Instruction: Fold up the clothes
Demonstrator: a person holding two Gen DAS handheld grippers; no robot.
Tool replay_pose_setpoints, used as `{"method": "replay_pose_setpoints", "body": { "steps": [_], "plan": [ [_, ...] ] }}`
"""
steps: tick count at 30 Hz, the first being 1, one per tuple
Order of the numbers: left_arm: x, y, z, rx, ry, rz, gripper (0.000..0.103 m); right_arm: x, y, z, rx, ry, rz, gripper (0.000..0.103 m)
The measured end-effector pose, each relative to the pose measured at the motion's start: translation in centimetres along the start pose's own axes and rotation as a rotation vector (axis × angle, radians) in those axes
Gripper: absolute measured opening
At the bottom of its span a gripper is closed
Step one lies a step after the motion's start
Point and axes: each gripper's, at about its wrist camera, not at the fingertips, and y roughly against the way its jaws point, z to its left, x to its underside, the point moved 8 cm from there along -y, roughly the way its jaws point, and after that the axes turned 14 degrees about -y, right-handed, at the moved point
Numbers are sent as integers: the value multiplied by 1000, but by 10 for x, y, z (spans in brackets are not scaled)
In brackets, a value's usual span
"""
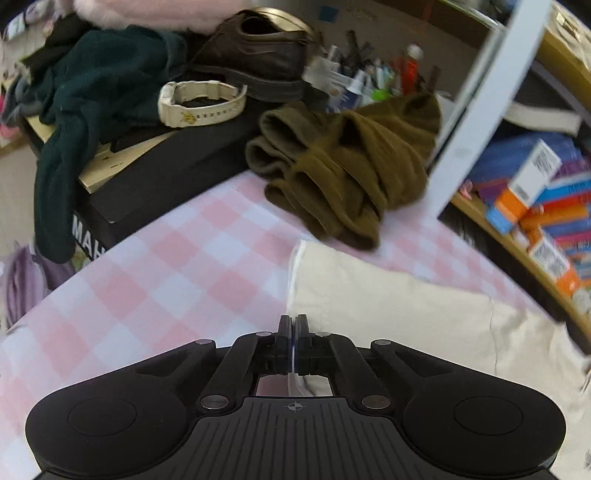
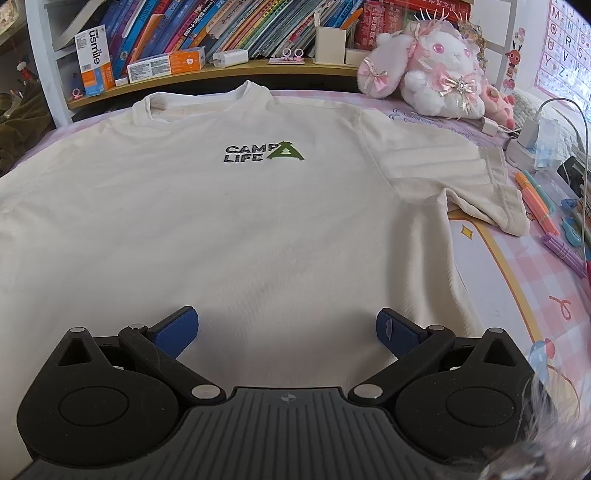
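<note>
A cream T-shirt (image 2: 258,221) with a "CAMP LIFE" print lies spread flat, front up, on the pink checked bed cover (image 1: 166,266), its collar at the far side. Over the shirt's lower part my right gripper (image 2: 288,328) stands wide open, with nothing between its blue pads (image 2: 181,326). In the left wrist view the same cream shirt (image 1: 388,314) lies to the right. There my left gripper (image 1: 293,325) is shut, and the shirt's left edge runs in between its closed fingers.
An olive garment (image 1: 351,166) lies crumpled beyond the shirt. A black box (image 1: 166,177) at the far left carries a dark green garment (image 1: 92,103), a brown shoe and a white watch. Bookshelves (image 2: 221,33), a plush rabbit (image 2: 436,62), markers (image 2: 543,206) and a charger border the bed.
</note>
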Motion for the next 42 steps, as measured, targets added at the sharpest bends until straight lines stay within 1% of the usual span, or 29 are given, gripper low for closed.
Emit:
{"method": "replay_pose_setpoints", "body": {
  "steps": [2, 4, 6, 8, 10, 12, 13, 14, 15, 17, 19, 21, 22, 23, 25, 28, 31, 33, 35, 37, 39, 40, 42],
  "plan": [
    [-4, -3, 1, -6, -39, 5, 0, 0, -1, 0, -1, 3, 7, 103],
    [-5, -3, -4, -20, -102, 10, 1, -1, -1, 0, -3, 5, 11, 103],
    [-5, -3, -6, -22, -138, 19, 7, -1, -1, 0, -4, 6, 11, 103],
    [-5, 0, -7, -15, -158, 27, 9, -1, -1, -1, -5, 8, 13, 103],
    [-7, 9, -10, -3, -194, 9, 9, -1, -1, 0, -9, 12, 17, 103],
    [-9, 22, -19, 22, -244, -23, 12, -2, -2, 0, -13, 17, 19, 103],
    [-9, 28, -26, 40, -268, -38, 18, -2, -2, 0, -14, 18, 18, 103],
    [-10, 34, -33, 58, -292, -54, 26, -1, -2, 0, -14, 18, 17, 103],
    [-10, 41, -41, 80, -315, -70, 31, -1, -2, 0, -15, 17, 16, 103],
    [-9, 54, -59, 131, -356, -102, 49, -1, -2, 0, -15, 17, 15, 103],
    [-6, 64, -79, 182, -399, -121, 56, 0, -3, 0, -17, 21, 19, 103],
    [-4, 71, -99, 227, -448, -121, 60, -3, -4, 1, -27, 26, 36, 102],
    [-3, 71, -106, 241, -469, -116, 65, -6, -4, 1, -33, 26, 38, 101],
    [-3, 68, -112, 248, -486, -108, 69, -11, -4, 0, -38, 30, 34, 101],
    [-2, 63, -123, 260, -521, -92, 71, -23, -6, -3, -46, 48, 26, 101],
    [0, 55, -140, 279, -573, -67, 72, -47, -15, -13, -48, 90, 14, 100],
    [1, 47, -157, 298, -626, -42, 72, -75, -28, -22, -47, 131, 3, 94],
    [3, 41, -168, 311, -660, -26, 72, -97, -38, -26, -71, 162, -1, 92],
    [-2, 30, -179, 298, -703, -16, 74, -122, -50, -28, -93, 201, -5, 90],
    [-10, 18, -191, 289, -743, -9, 73, -149, -66, -27, -92, 244, 0, 85],
    [-19, 5, -203, 278, -778, -10, 73, -173, -84, -26, -86, 280, 7, 76],
    [-23, -1, -208, 268, -794, -12, 73, -184, -92, -26, -83, 297, 11, 74],
    [-30, -13, -216, 255, -825, -20, 73, -206, -110, -25, -77, 309, 17, 63]
  ]
}}
